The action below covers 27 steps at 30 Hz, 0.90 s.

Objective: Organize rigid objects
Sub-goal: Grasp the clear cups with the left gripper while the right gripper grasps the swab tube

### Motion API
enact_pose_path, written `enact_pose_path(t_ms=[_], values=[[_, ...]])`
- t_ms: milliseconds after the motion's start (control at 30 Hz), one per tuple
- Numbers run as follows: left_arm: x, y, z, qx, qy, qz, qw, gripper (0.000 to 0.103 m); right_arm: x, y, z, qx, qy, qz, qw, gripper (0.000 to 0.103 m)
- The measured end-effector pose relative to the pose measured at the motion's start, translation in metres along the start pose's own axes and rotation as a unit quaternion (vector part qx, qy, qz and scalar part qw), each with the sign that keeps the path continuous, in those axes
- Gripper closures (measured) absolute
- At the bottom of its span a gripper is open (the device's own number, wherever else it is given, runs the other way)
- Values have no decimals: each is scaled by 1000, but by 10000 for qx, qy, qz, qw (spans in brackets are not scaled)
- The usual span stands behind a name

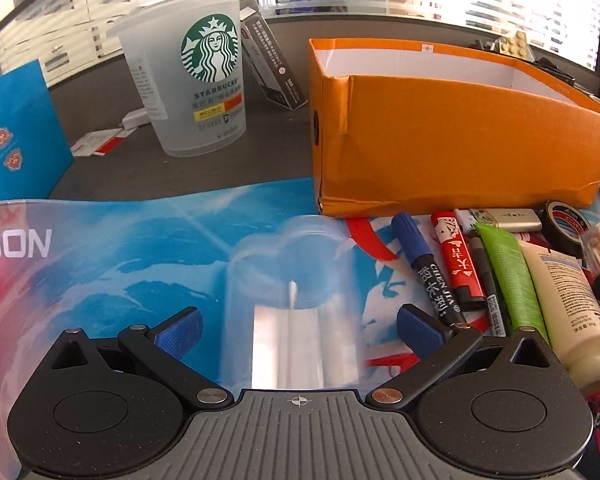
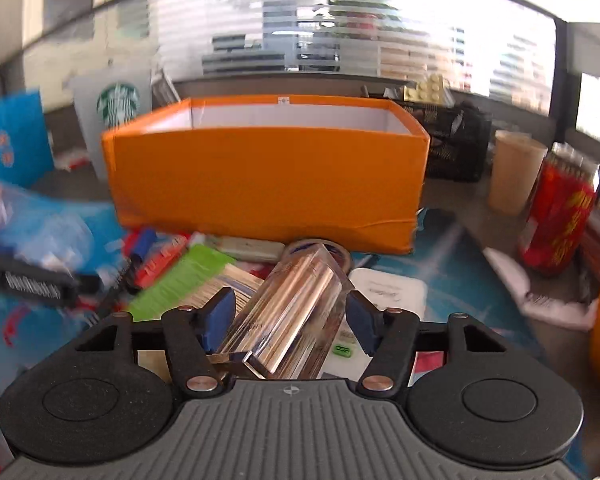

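My left gripper [image 1: 299, 330] is open low over the mat. A clear plastic cup [image 1: 288, 280] lies on its side between the blue pads [image 1: 180, 330], with a gap on each side. My right gripper [image 2: 291, 316] is shut on a clear rectangular box [image 2: 296, 304], its pads against the box's two long sides. The box points toward the orange box [image 2: 268, 184], whose top is open. Beside the left gripper lies a row of a blue marker [image 1: 424, 268], a red lighter [image 1: 458, 256], a green tube [image 1: 510, 276] and a cream tube [image 1: 568, 304].
A Starbucks cup [image 1: 196, 80] and a dark carton [image 1: 272, 64] stand behind the mat. A tape roll [image 1: 566, 226] and a silver case [image 1: 508, 218] lie by the orange box. A red can [image 2: 556, 216], a beige cup [image 2: 514, 172] and a black mesh basket [image 2: 456, 148] stand at the right.
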State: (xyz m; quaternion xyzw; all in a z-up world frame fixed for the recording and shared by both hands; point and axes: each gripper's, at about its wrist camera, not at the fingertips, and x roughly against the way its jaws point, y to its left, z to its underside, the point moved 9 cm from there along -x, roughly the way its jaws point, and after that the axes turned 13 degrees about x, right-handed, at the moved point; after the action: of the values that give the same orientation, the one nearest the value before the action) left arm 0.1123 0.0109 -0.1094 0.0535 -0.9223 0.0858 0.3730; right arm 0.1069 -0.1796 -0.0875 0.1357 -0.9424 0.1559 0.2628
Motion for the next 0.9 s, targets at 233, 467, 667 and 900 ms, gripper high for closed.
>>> enact_pose_path(t_ms=[233, 467, 667, 900], values=[[-3, 0, 1, 96, 108, 295, 9995, 0, -10, 10, 11, 1238, 337, 735, 9890, 60], [5, 4, -1, 81, -171, 381, 9991, 28, -9, 14, 10, 1154, 116, 340, 9927, 62], [6, -2, -2, -10, -267, 472, 9985, 45, -21, 6, 7, 452, 207, -176, 9986, 60], [9, -7, -3, -8, -126, 588, 9982, 45, -29, -3, 7, 111, 97, -648, 9978, 68]])
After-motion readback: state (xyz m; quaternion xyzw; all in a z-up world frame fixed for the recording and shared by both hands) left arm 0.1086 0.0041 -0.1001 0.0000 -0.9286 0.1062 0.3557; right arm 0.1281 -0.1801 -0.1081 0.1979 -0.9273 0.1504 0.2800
